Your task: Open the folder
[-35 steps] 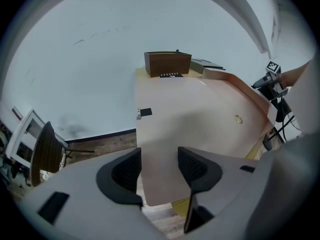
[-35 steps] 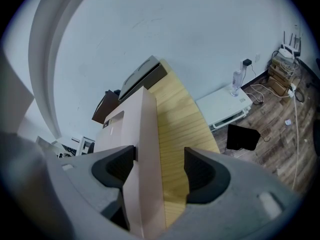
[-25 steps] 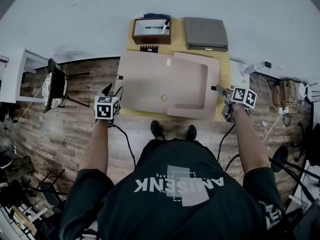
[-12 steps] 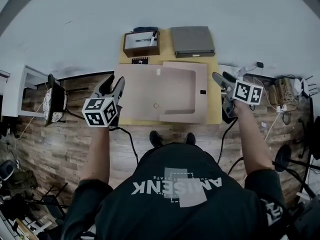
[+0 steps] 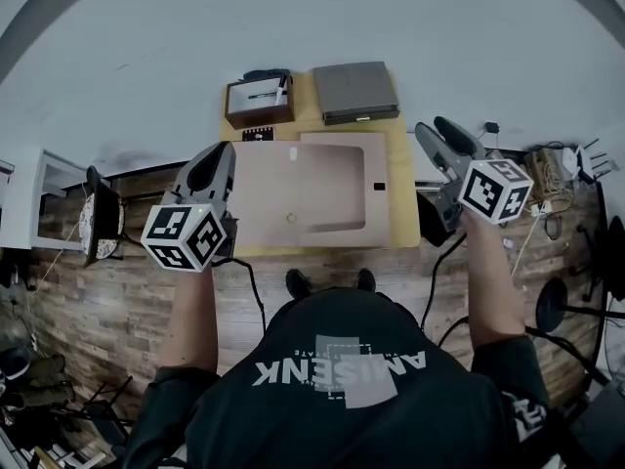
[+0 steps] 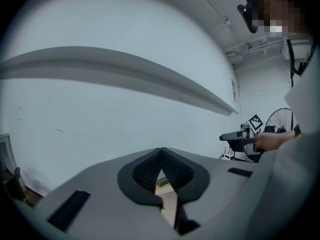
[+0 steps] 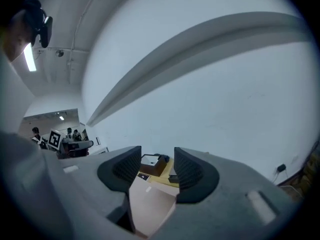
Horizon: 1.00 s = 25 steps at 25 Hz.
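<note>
The tan folder (image 5: 312, 189) lies flat on the yellow table (image 5: 402, 198), with a notched upper sheet covering its right part. Both grippers hang in the air above the table's sides, clear of the folder. My left gripper (image 5: 221, 154) is raised at the table's left edge, its ribbed pads (image 6: 172, 169) pressed together on nothing. My right gripper (image 5: 441, 133) is up at the right edge; its jaws have just been closing but still stand apart with nothing between them. Through that gap (image 7: 157, 160) the folder (image 7: 150, 204) shows far below.
At the table's back stand a brown box (image 5: 259, 101) holding a pen and a grey closed case (image 5: 354, 91); a small black card (image 5: 258, 134) lies in front of the box. A chair (image 5: 98, 218) stands left, cables (image 5: 557, 174) right. People stand far off in the right gripper view.
Both grippers have risen from the table's side edges up toward the head camera. The left jaws have gone from apart to together. The folder lies as before.
</note>
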Available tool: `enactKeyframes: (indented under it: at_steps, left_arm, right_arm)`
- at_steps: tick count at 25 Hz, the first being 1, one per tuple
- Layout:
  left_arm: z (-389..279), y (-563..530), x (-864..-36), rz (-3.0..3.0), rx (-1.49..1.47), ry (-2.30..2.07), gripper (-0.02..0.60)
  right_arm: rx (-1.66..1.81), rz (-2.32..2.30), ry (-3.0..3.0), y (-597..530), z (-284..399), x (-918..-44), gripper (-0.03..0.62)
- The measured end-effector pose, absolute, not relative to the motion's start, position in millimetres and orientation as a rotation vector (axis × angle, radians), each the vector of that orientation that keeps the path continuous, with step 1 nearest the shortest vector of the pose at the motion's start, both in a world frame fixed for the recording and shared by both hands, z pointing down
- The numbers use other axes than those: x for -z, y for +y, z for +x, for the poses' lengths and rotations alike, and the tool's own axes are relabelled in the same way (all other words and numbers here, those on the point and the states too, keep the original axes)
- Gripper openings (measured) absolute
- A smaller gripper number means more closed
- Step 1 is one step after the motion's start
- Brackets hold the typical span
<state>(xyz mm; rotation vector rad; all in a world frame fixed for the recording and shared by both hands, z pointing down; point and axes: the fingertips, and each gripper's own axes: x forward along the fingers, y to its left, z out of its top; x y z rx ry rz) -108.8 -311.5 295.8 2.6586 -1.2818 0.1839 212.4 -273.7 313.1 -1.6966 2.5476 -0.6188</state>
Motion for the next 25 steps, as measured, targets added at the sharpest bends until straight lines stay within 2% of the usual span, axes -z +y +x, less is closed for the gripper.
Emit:
enactKeyframes:
  at_steps: [3, 8, 18, 25]
  left_arm:
    - [-94.5, -307.1, -280.0, 2.671, -0.141, -1.242, 0.002]
    - [-77.5, -302.5, -262.6, 2.72, -0.157, -1.253, 0.0]
    - [-67.1, -304.2, -244.6, 2.707, -0.087, -1.323, 0.0]
    - [-58.8, -308.6, -224.2, 2.73, -0.044, -1.355, 0.0]
  right_arm:
    - [0.515, -1.729, 2.569, -269.4, 212.2, -292.5, 0.153]
    - [0.422, -1.758, 2.576, -262.7, 207.5, -271.3, 0.125]
    - [0.319, -1.837, 2.569, -260.7, 196.5, -254.3, 0.014]
    - [0.214, -1.945, 2.532, -262.7, 205.2, -241.1, 0.006]
